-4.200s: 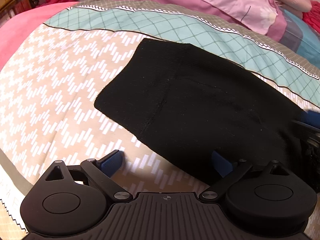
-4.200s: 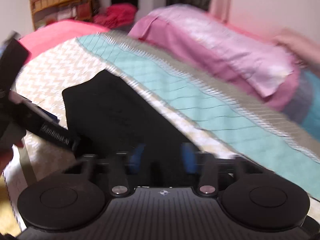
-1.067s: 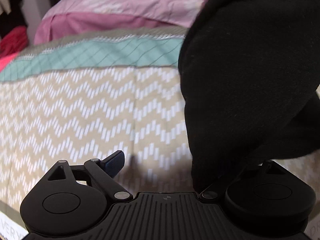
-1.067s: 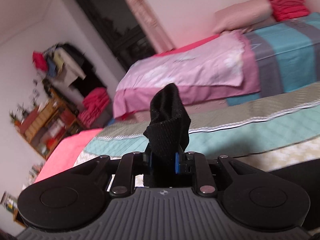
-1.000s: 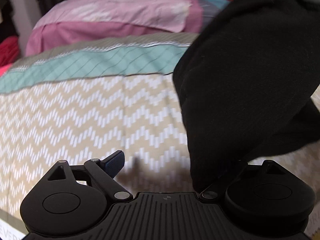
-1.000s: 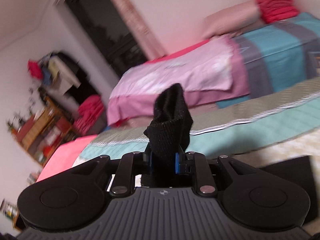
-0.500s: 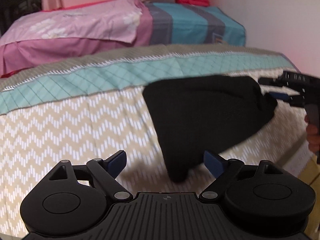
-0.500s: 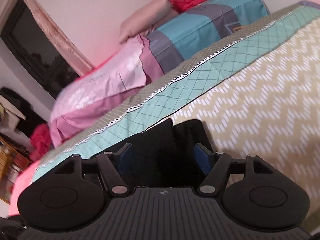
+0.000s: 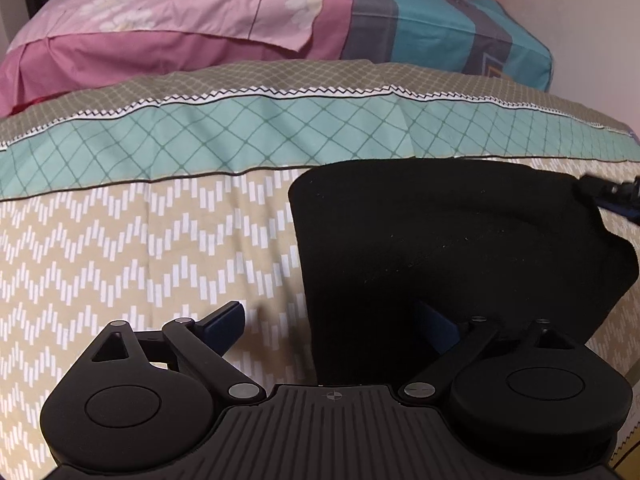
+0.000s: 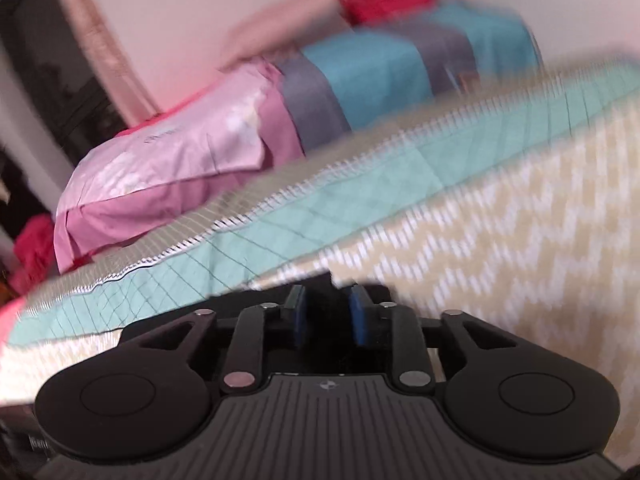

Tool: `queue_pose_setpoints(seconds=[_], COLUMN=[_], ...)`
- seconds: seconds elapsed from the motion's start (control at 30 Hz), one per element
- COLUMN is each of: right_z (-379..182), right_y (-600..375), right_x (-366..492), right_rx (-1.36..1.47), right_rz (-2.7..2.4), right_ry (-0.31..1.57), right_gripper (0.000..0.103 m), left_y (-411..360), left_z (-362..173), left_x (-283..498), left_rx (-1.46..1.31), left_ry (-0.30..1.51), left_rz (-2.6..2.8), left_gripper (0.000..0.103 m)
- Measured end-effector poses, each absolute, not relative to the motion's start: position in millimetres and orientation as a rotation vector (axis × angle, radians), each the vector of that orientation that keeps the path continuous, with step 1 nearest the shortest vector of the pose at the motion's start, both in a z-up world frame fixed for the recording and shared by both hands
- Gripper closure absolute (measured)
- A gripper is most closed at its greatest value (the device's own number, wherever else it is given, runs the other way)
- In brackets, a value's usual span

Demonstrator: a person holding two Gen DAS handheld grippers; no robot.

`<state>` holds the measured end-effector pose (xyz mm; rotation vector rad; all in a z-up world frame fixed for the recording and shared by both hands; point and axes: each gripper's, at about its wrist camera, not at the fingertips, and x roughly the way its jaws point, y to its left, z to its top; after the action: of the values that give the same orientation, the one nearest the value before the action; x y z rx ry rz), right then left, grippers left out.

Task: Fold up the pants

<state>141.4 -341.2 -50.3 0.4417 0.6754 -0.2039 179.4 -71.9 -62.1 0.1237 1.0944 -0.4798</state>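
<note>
Left wrist view: one pair of black pants (image 9: 460, 248) folded on the bed (image 9: 120, 240), just ahead of my spread left gripper (image 9: 332, 320). My right gripper (image 10: 326, 314) has just narrowed, nothing pinched.

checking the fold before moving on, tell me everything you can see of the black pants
The black pants are a plain dark knit, folded into a compact, roughly rectangular bundle lying flat on the beige zigzag bedspread, just below its teal band. The upper layer bulges in a soft curved ridge; the edges are uneven at the right. The open left gripper straddles the near edge without pinching it. The right gripper sits at the far right edge, jaws apart, having just been closing slightly.
</note>
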Motion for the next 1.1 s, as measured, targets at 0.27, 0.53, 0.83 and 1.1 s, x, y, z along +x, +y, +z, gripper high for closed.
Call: queue_pose_setpoints(seconds=[0.27,0.53,0.83,1.1], right_z=[-69.2,-91.1,-103.6,-58.8], right_y=[-369.2,-385.0,-400.2,-382.5], right_x=[131.0,112.0,115.2,89.3], right_rx=[0.6,0.774,0.885,0.845], right_rz=[-0.263,-0.081,-0.001,0.1], right_ry=[0.84,0.894,0.856,0.778], right_gripper=[0.025,0.008,0.049,0.062], left_y=[-65.1,-62.5,-77.3,-77.6], left_z=[-54.8,-78.6,-91.9,-35.8], left_x=[182.5,208.3,211.7,172.2], left_rx=[0.132,-0.029,-0.222,-0.172], left_ry=[1.116,1.209,1.277,1.159], left_rz=[-0.531,-0.655,-0.726,-0.736], left_gripper=[0.0,0.0,0.0,0.0])
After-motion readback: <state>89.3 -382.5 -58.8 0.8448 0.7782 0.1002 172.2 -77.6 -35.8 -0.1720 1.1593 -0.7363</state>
